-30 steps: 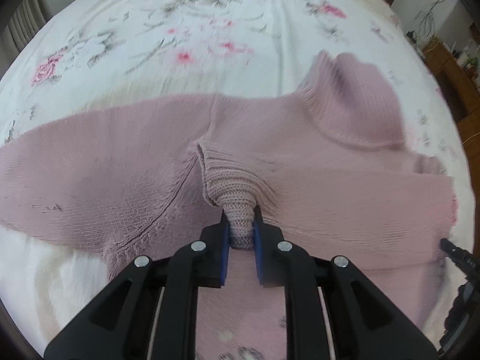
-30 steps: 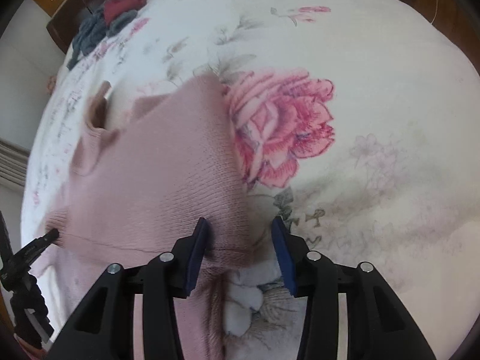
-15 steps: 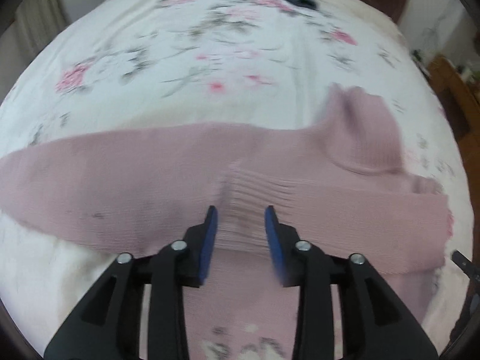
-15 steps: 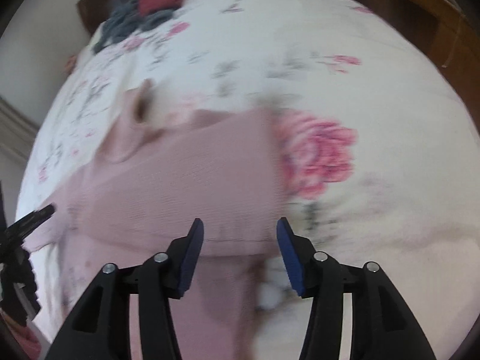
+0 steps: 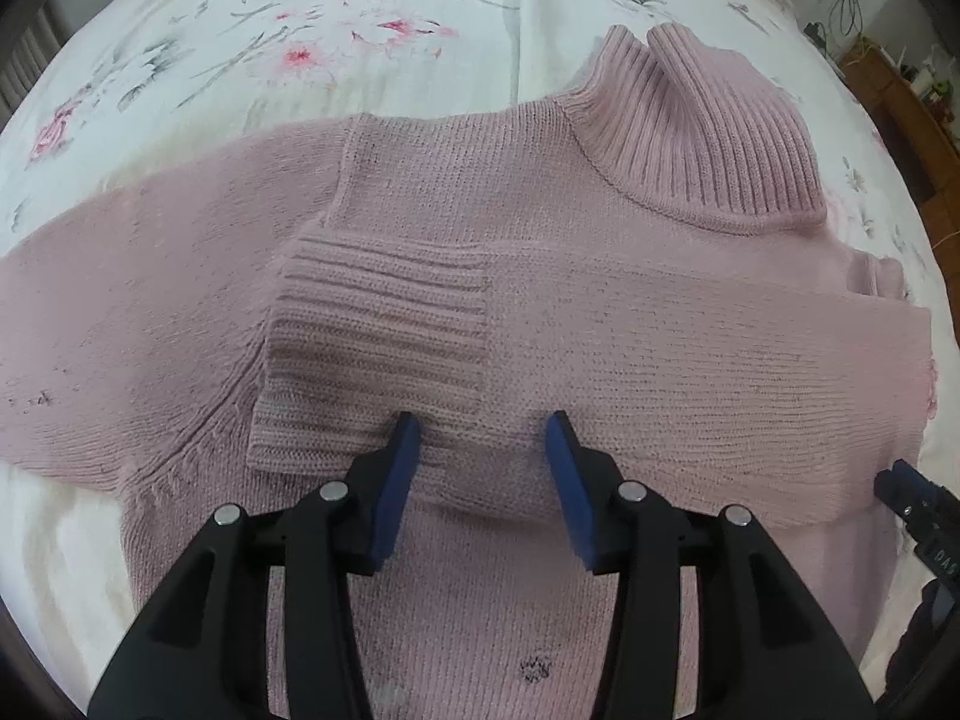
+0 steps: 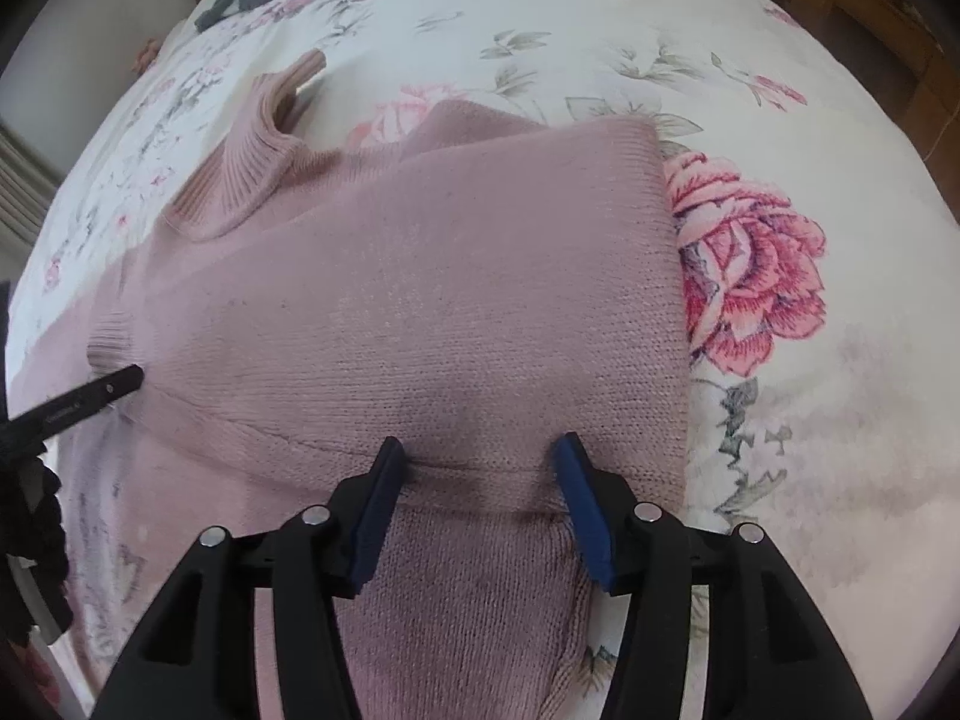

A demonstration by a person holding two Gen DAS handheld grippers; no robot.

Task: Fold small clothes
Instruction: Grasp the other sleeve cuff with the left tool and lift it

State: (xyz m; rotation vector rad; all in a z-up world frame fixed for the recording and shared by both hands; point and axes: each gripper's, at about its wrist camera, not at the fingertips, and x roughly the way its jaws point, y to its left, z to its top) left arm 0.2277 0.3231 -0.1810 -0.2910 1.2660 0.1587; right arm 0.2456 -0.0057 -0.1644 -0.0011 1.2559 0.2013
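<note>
Sweater [image 5: 600, 312] lies flat on the flowery bedspread [image 5: 360, 18], one sleeve [image 5: 384, 348] folded across its chest. Left gripper [image 5: 480, 450] and right gripper [image 6: 477, 456] both hang wide apart just above it, gripping nothing.

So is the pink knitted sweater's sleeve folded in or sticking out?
Folded in. One sleeve of the pink knitted sweater lies across its chest, ribbed cuff flat on top. The other sleeve sticks out.

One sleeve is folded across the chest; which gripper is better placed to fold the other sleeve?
Left, probably. The unfolded sleeve stretches out on the left gripper's side, beside the folded cuff. The right gripper hangs open at the sweater's opposite, already folded edge.
</note>
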